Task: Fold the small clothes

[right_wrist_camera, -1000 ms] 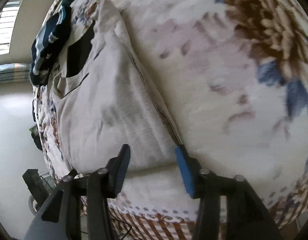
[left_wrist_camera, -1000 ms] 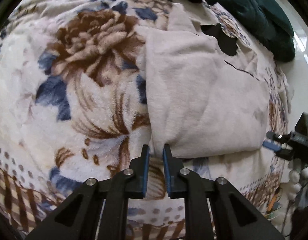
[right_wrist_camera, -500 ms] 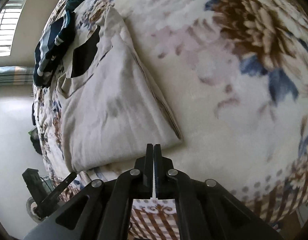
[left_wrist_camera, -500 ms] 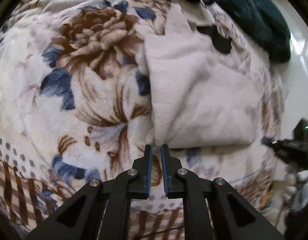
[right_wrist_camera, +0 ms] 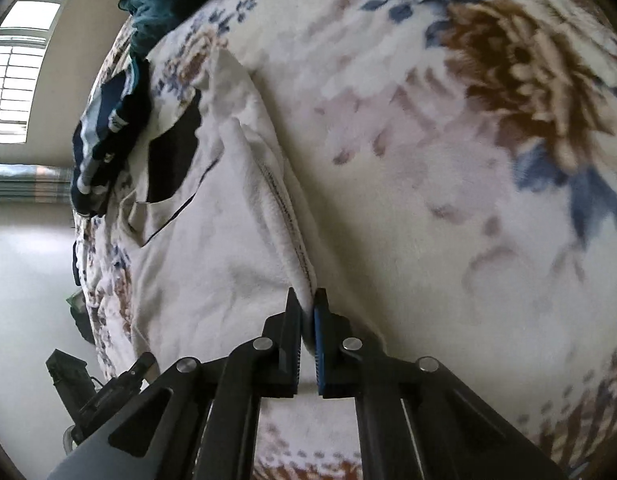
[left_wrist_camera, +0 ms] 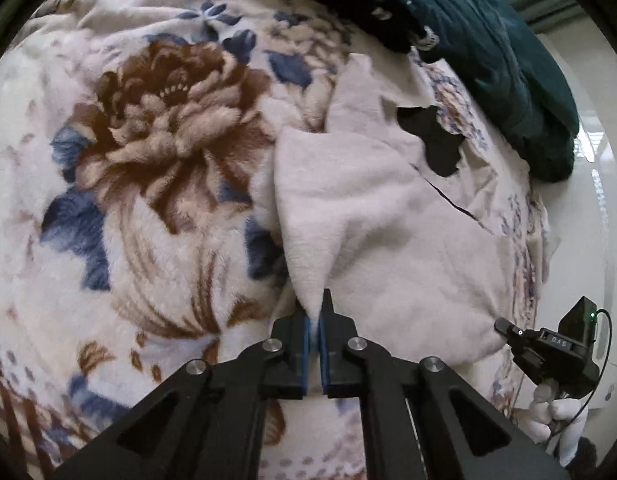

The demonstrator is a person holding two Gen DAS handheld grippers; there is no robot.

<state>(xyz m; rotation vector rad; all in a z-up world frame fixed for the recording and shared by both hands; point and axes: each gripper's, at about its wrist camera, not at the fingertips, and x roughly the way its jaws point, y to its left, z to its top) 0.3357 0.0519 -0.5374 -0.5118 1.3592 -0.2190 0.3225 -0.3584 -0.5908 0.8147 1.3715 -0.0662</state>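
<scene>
A small cream fleece garment (left_wrist_camera: 388, 216) with black patches lies folded on a floral blanket (left_wrist_camera: 148, 160). My left gripper (left_wrist_camera: 315, 316) is shut on the garment's near left corner, and the cloth rises in a ridge from the jaws. In the right wrist view my right gripper (right_wrist_camera: 307, 308) is shut on the garment (right_wrist_camera: 212, 248) at its other near corner, by the stitched edge. The right gripper also shows at the right edge of the left wrist view (left_wrist_camera: 508, 326).
A dark teal quilt (left_wrist_camera: 508, 64) and a dark striped garment (right_wrist_camera: 108, 132) lie at the far end of the bed. The bed's edge and pale floor (right_wrist_camera: 24, 280) lie beyond the cream garment. The floral blanket (right_wrist_camera: 468, 160) spreads wide on the other side.
Both grippers moved forward onto the garment's near corners and closed on them. The right one was open a second ago, then shut short of the cloth. The left corner is now pulled up.
</scene>
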